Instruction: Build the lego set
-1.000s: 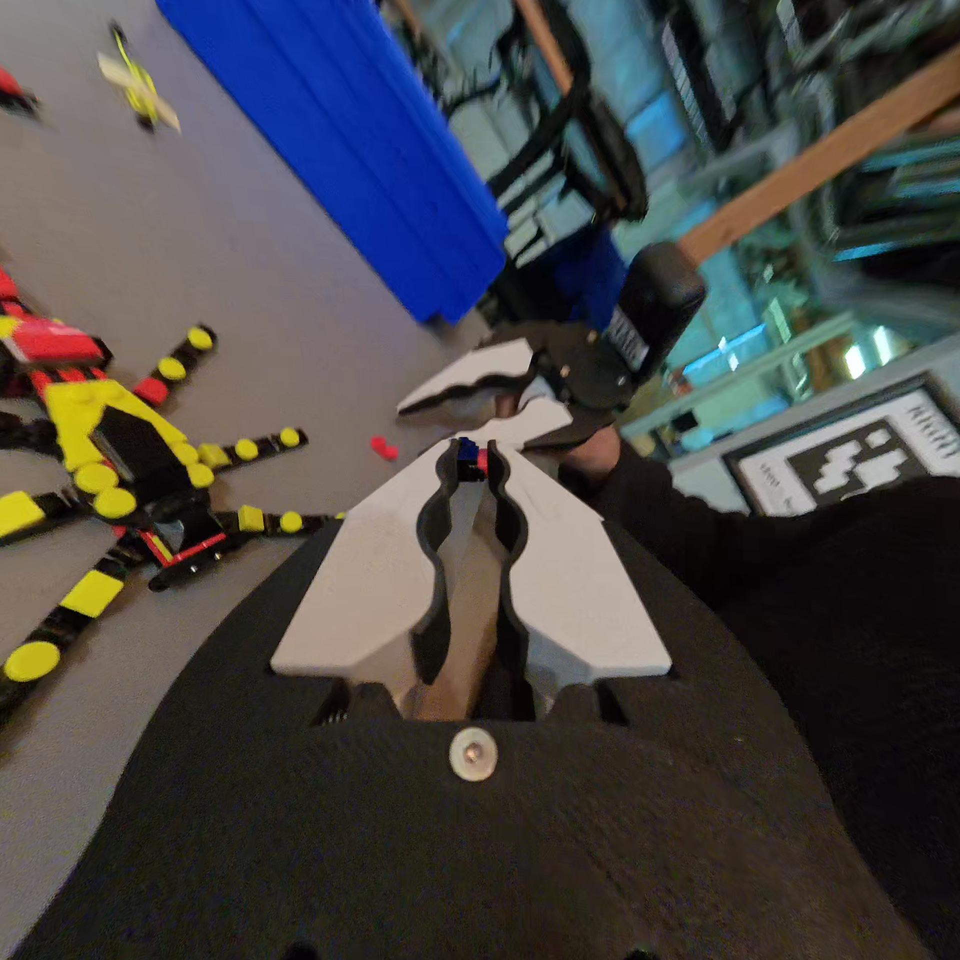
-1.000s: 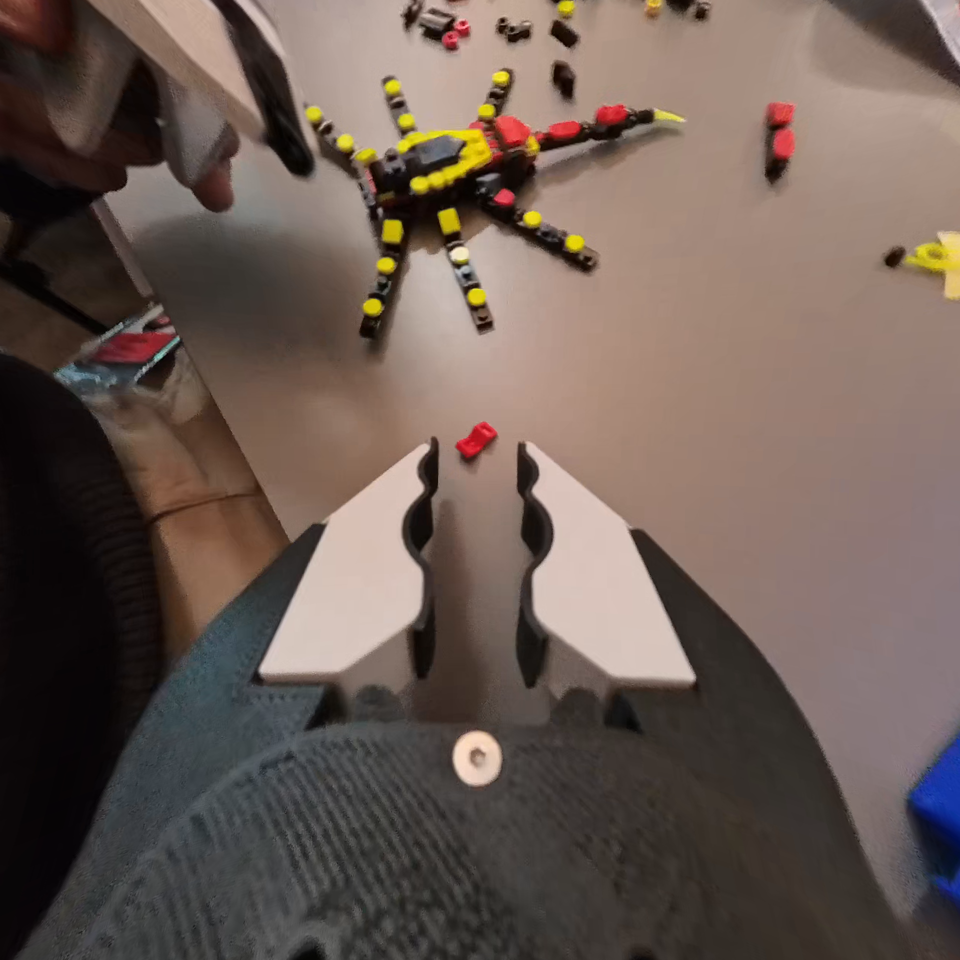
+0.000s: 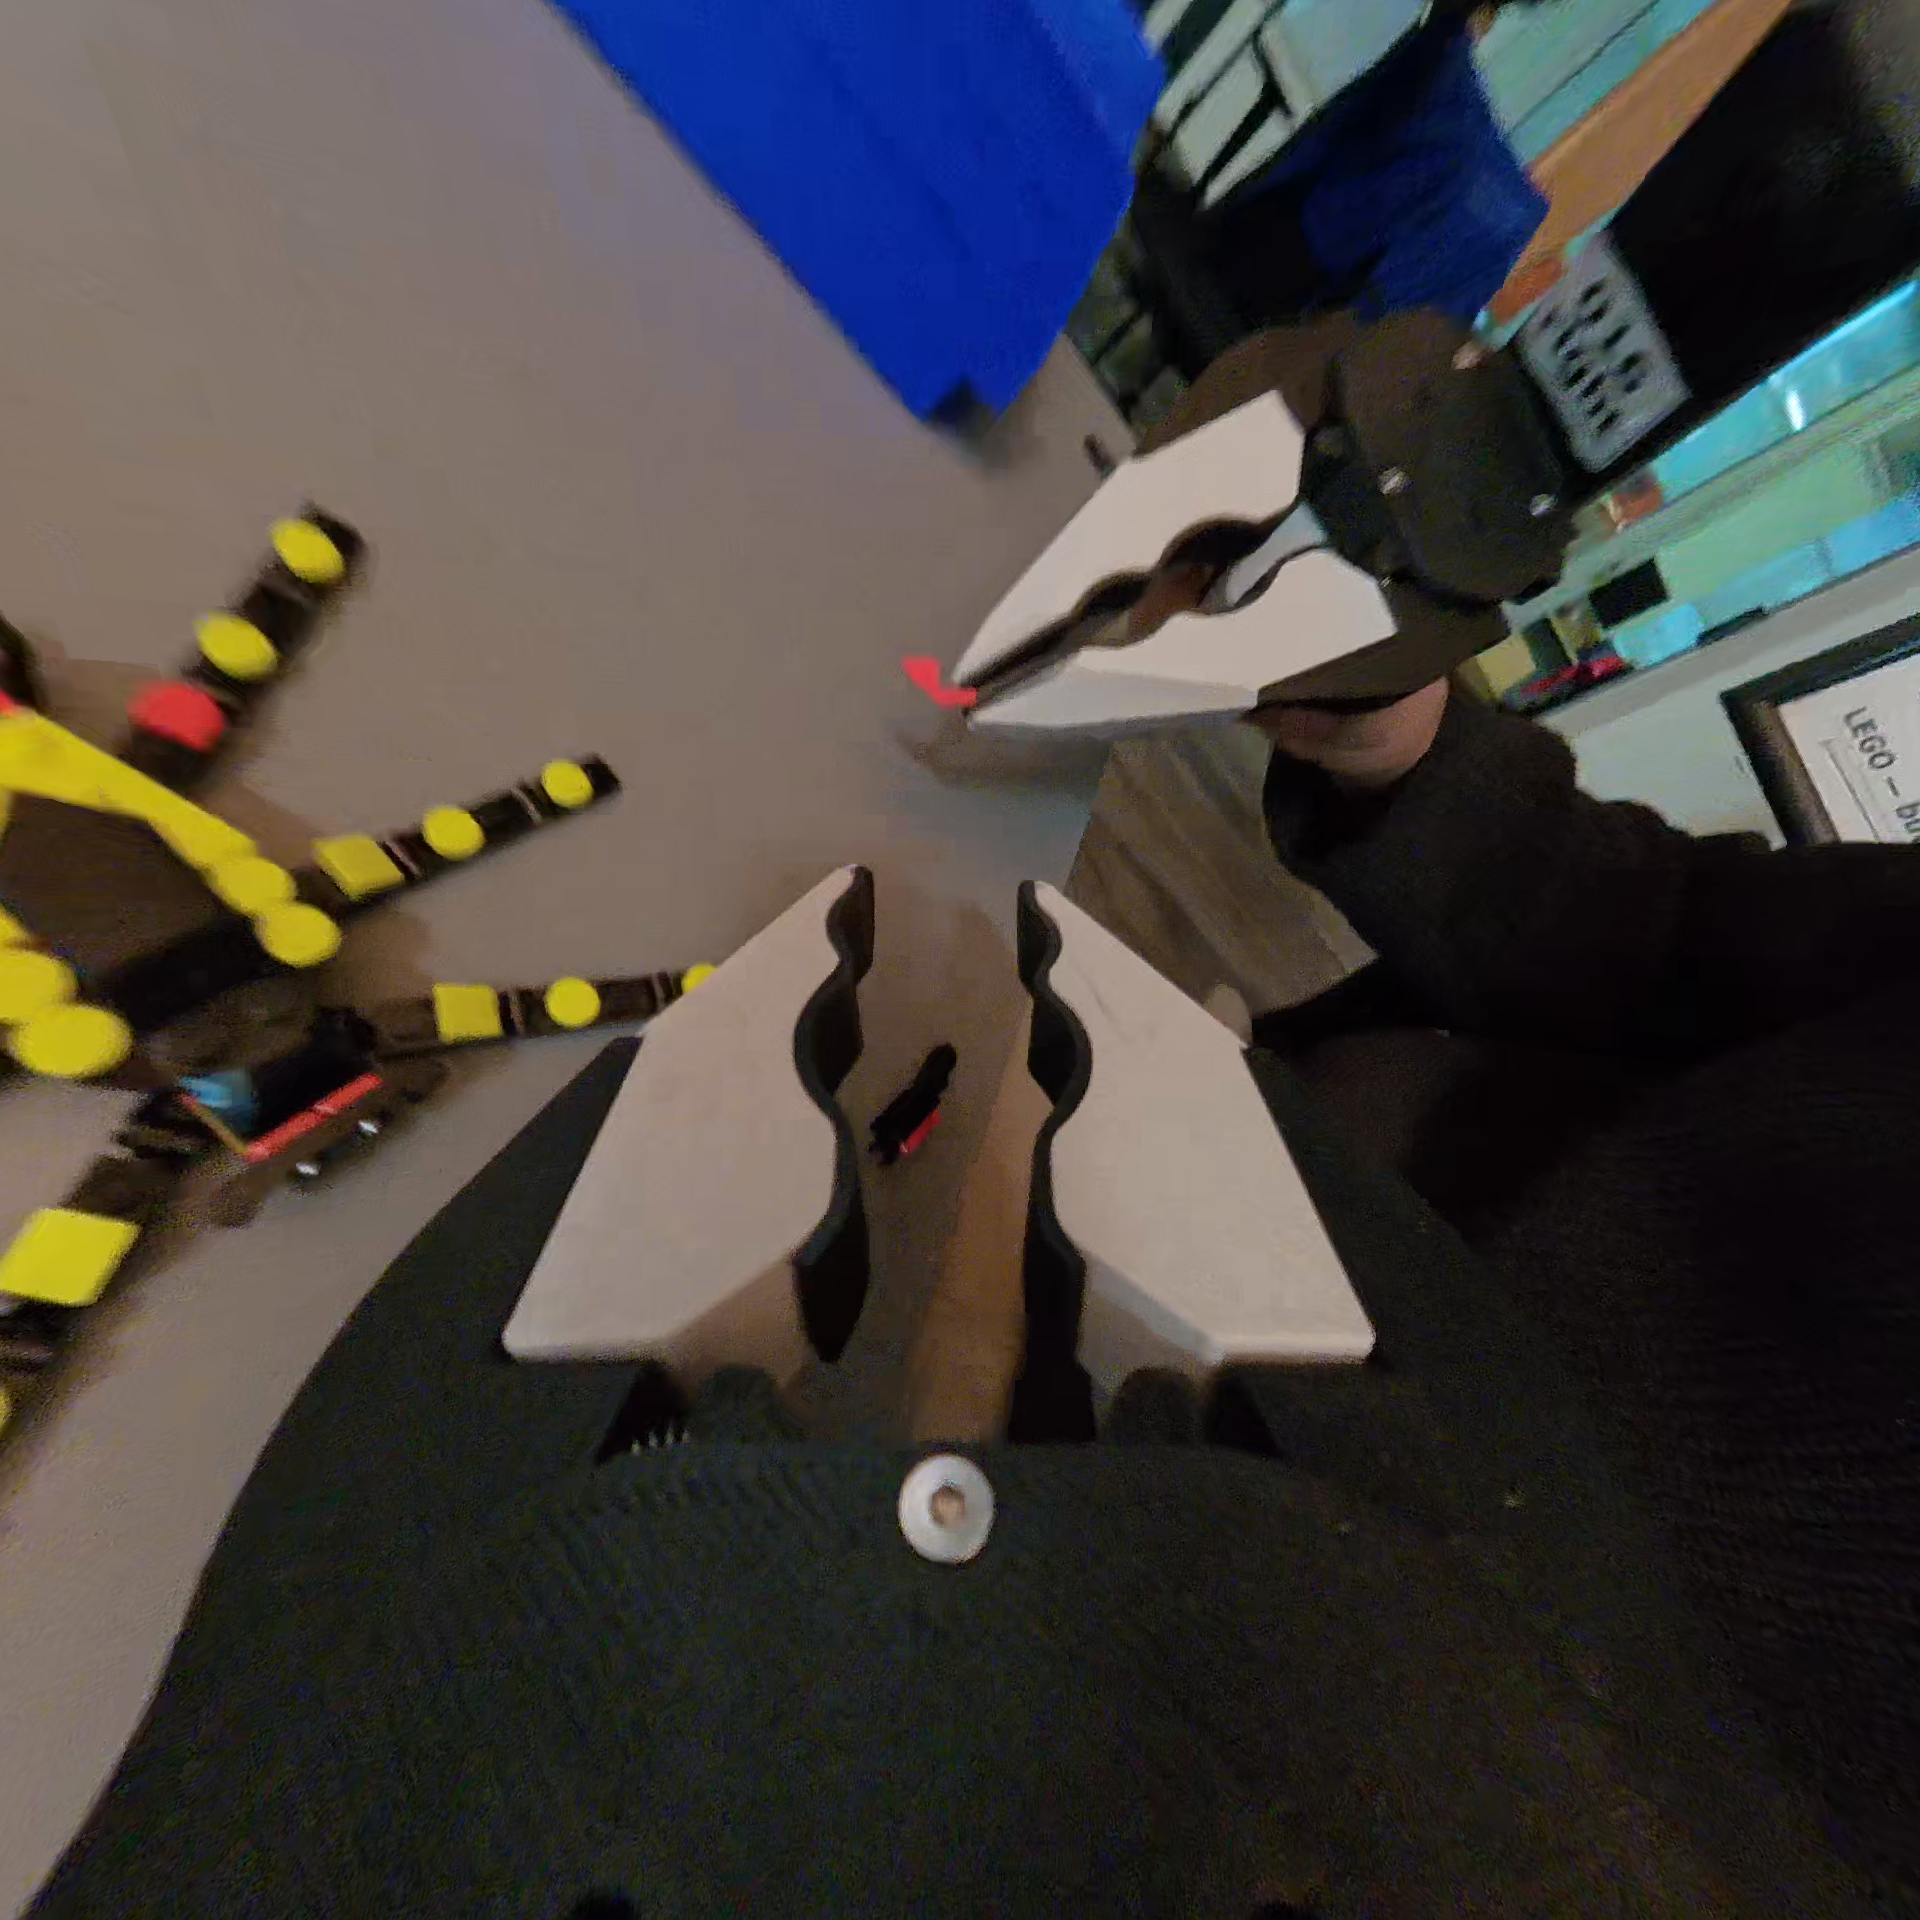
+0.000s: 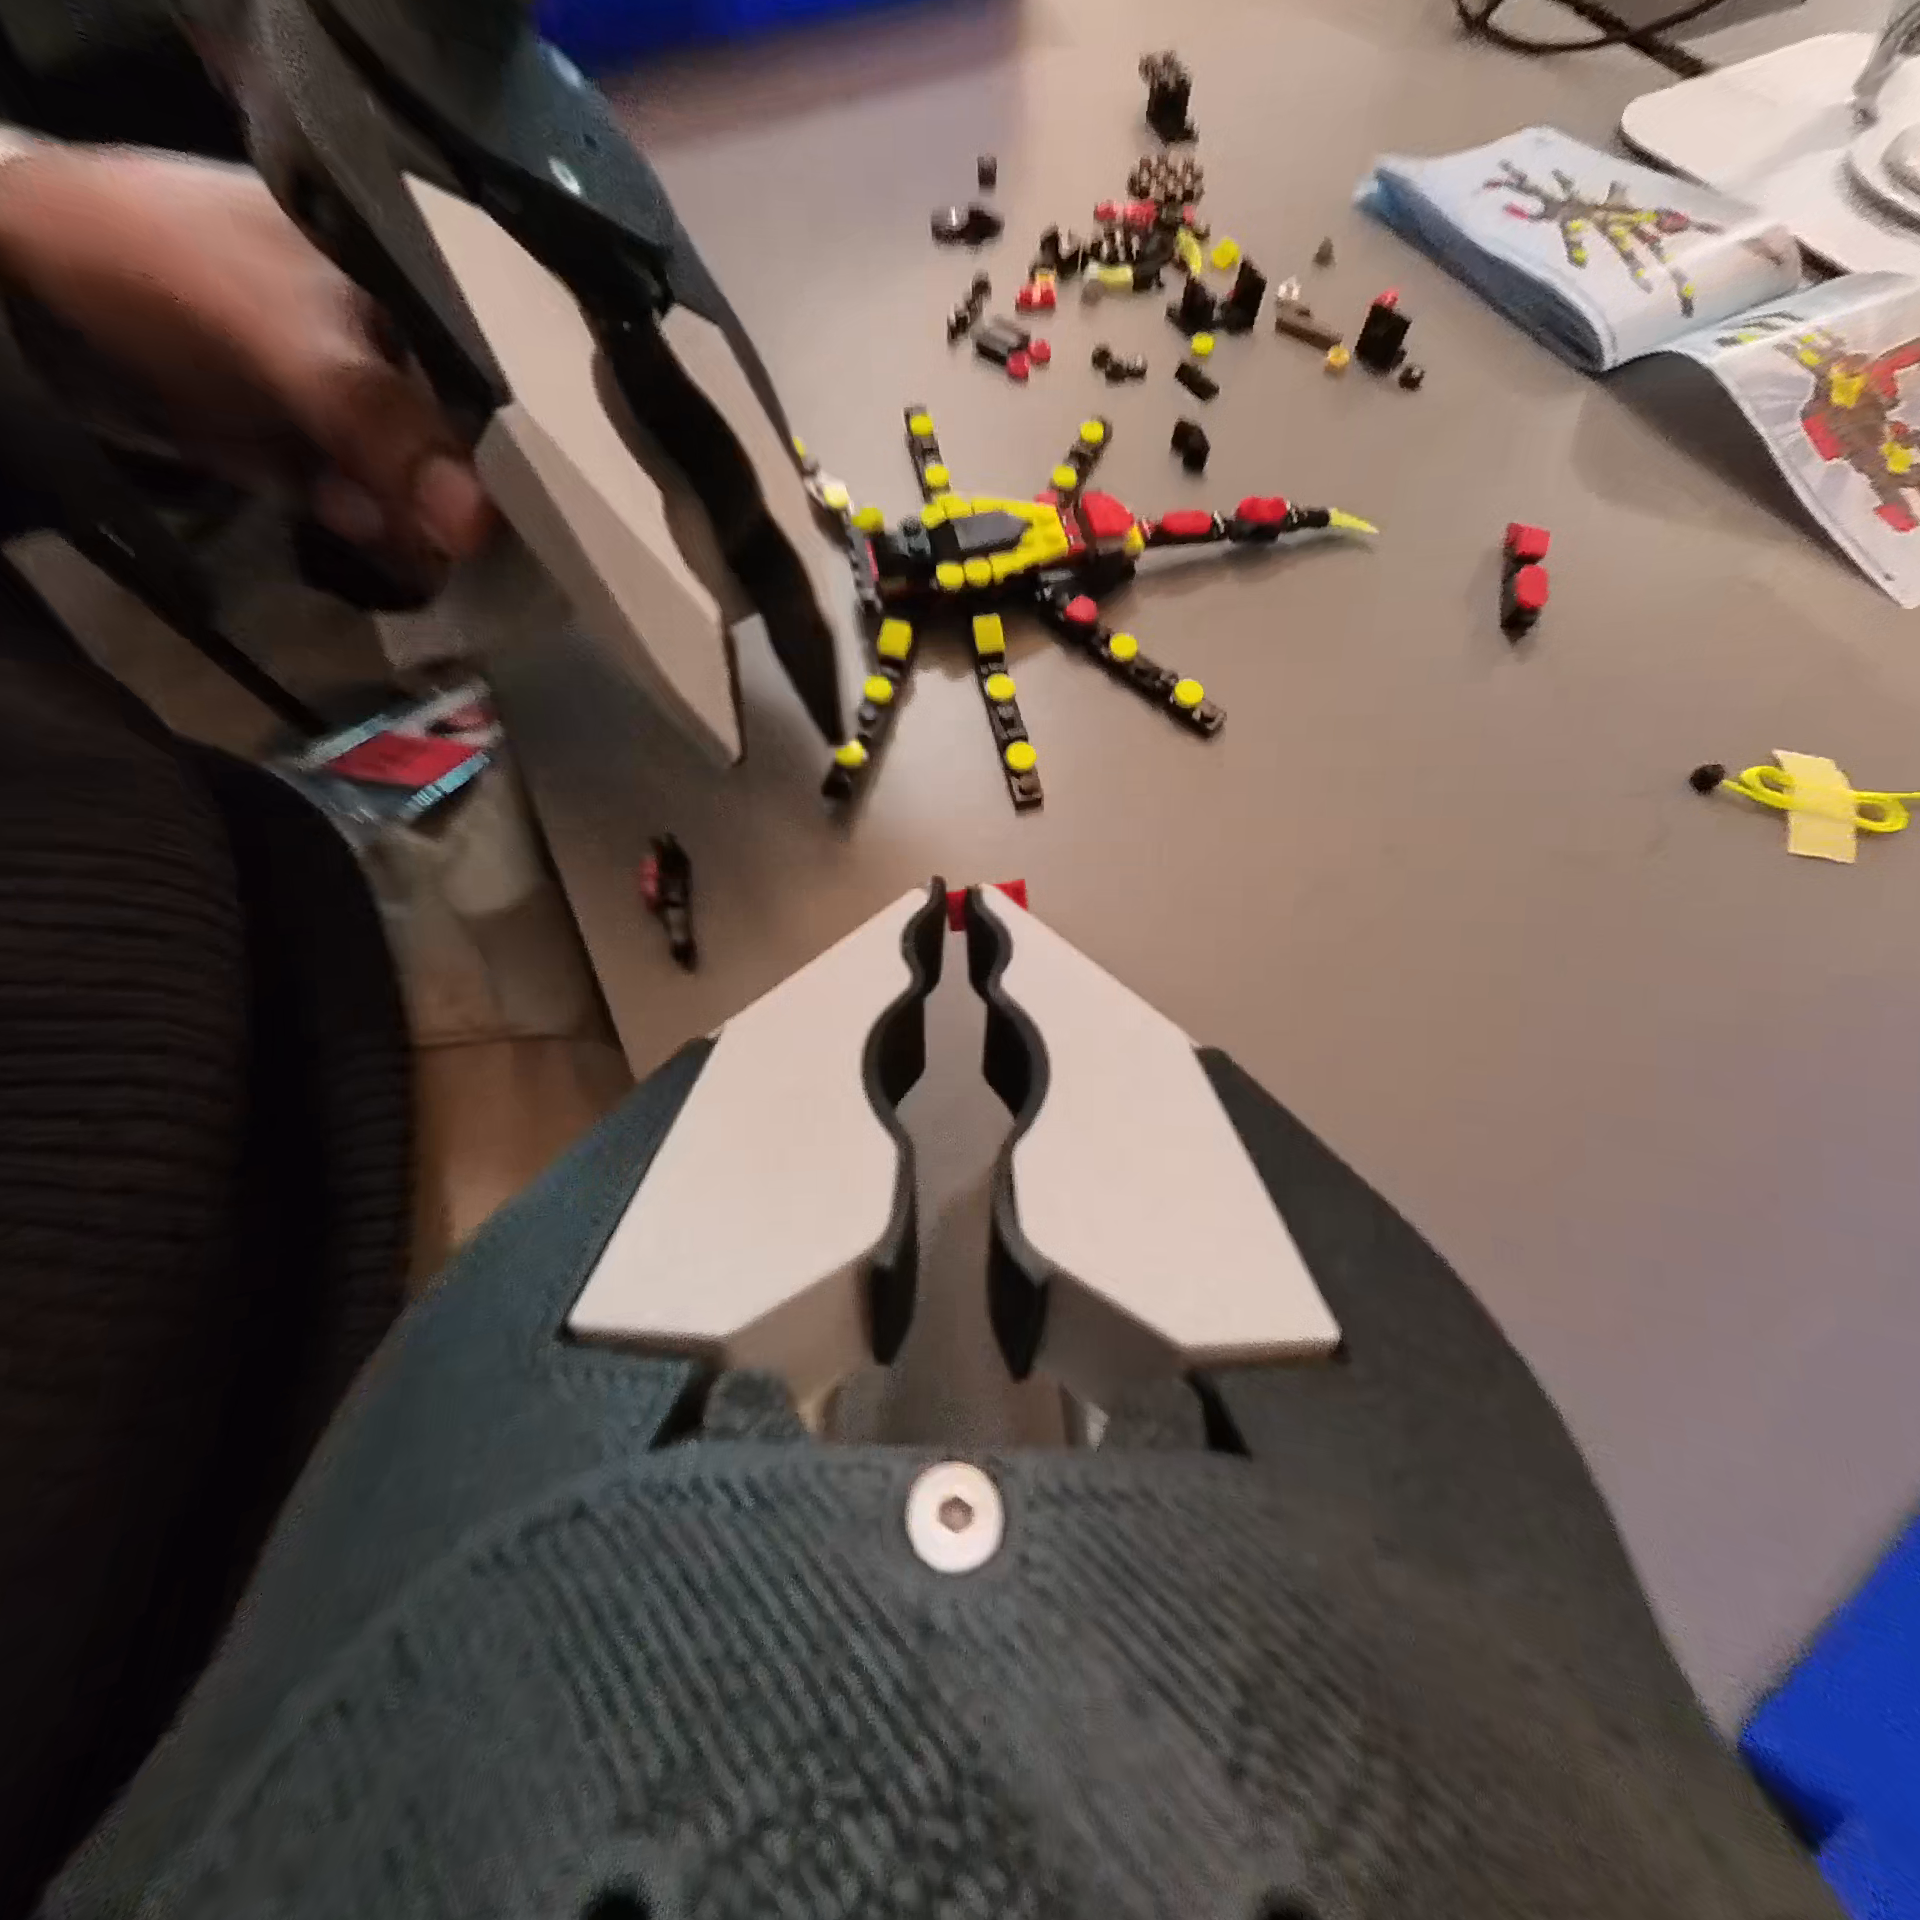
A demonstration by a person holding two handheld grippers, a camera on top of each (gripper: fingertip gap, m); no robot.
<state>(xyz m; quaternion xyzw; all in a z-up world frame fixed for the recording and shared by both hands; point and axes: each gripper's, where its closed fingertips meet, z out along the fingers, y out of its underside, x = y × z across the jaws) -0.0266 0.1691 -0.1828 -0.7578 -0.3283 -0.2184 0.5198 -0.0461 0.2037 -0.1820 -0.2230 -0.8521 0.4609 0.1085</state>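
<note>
The left claw (image 3: 943,883) is hanging open and empty over a small black-and-red piece (image 3: 914,1101) lying near the desk (image 3: 520,416) edge; beyond it the spider-like model (image 4: 997,551) is sitting mid-desk. The right claw (image 4: 958,896) is pinching a tiny red brick (image 4: 982,902) by its tips, which might twist and flick loose.
</note>
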